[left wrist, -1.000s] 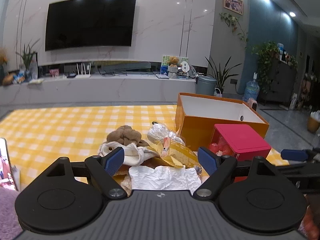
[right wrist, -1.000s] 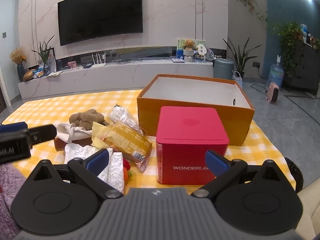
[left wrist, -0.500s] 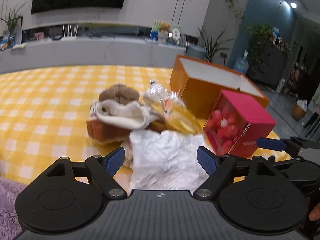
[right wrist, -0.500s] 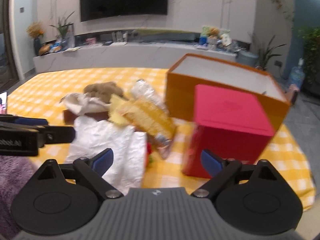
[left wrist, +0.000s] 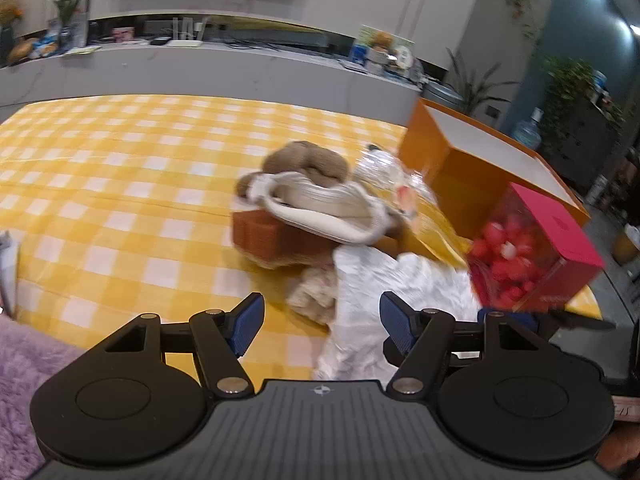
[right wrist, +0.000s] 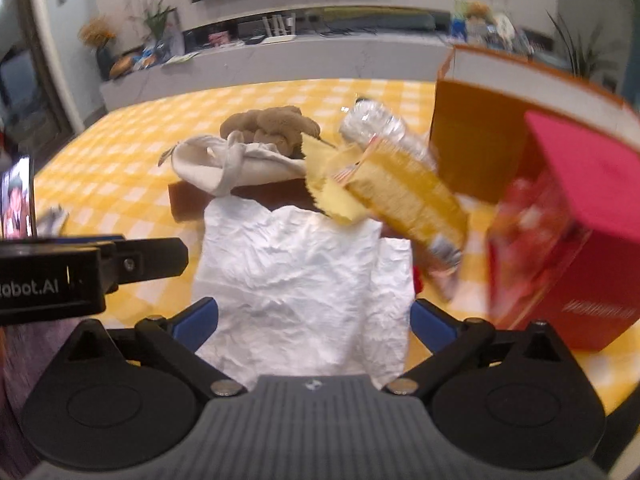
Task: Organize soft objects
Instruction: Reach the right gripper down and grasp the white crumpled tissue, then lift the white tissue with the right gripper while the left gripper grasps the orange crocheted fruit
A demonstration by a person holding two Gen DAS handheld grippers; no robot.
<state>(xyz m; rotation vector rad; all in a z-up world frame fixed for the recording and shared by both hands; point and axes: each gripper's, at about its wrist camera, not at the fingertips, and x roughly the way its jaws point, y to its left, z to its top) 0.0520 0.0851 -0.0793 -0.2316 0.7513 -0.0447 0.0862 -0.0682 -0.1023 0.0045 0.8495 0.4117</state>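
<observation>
A pile of soft things lies on the yellow checked tablecloth [left wrist: 120,184]: a crumpled white paper sheet [right wrist: 304,276], a cream cloth [right wrist: 240,162], a brown plush toy [right wrist: 272,122], a brown sponge block [left wrist: 272,236], a yellow snack packet [right wrist: 404,196] and a clear plastic bottle [right wrist: 380,126]. My right gripper [right wrist: 314,318] is open, its jaws on either side of the white paper's near end. My left gripper [left wrist: 322,318] is open and empty, just left of the white paper [left wrist: 392,292] in its own view.
An open orange box [left wrist: 472,168] stands at the right. A red box with a clear side showing red pieces [left wrist: 532,252] stands in front of it. A phone [right wrist: 18,196] leans at the left. Purple fluffy fabric [left wrist: 24,364] lies near left.
Both grippers have tilted down and moved forward toward the pile. The right gripper has swung left, so the white paper now lies between its jaws. Both stay open.
</observation>
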